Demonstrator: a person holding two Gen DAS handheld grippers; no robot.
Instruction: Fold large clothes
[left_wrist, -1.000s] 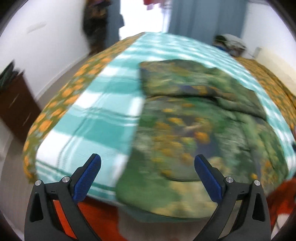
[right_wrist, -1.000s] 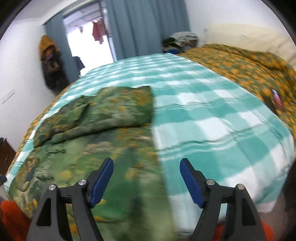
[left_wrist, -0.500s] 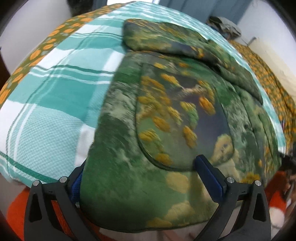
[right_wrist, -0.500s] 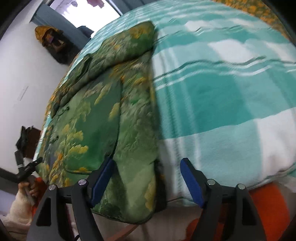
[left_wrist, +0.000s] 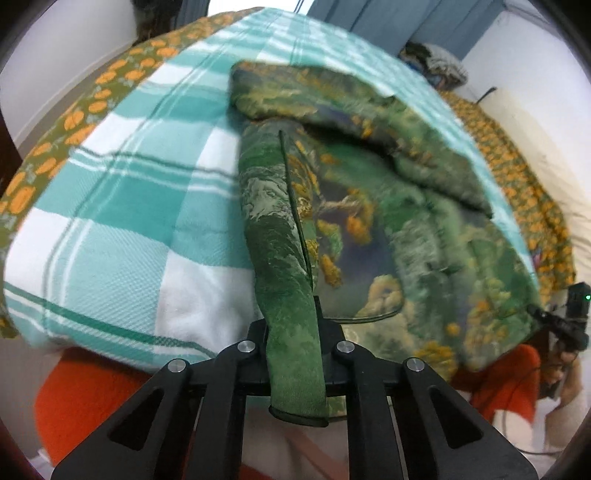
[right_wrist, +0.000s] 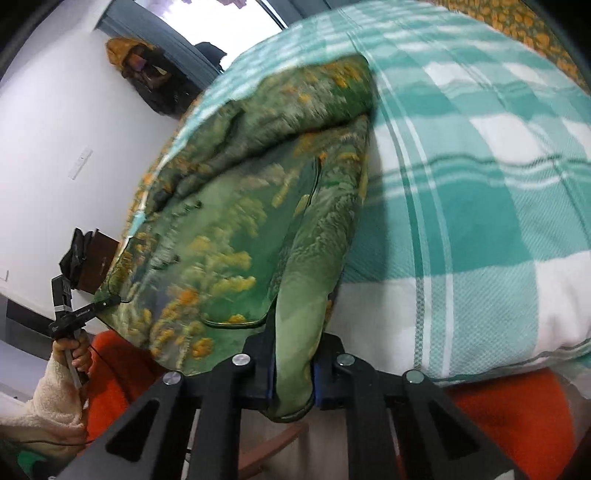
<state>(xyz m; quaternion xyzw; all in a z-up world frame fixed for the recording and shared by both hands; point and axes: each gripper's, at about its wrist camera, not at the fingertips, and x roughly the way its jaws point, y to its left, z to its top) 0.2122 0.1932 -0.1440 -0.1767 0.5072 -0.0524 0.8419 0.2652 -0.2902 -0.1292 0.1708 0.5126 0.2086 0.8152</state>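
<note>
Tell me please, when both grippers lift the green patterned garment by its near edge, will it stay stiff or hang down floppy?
Probably floppy: the green patterned garment bunches into a narrow fold where the left gripper has just closed on it, and likewise in the right gripper. Its thick rolled edges suggest some weight, so the middle may sag. The checked bedcover looks textured, so dragging is likely.

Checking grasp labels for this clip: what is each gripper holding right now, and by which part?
Both hold the green patterned garment by its near hem: left gripper is shut on one bottom corner, right gripper on the other, their jaws having just closed.
</note>
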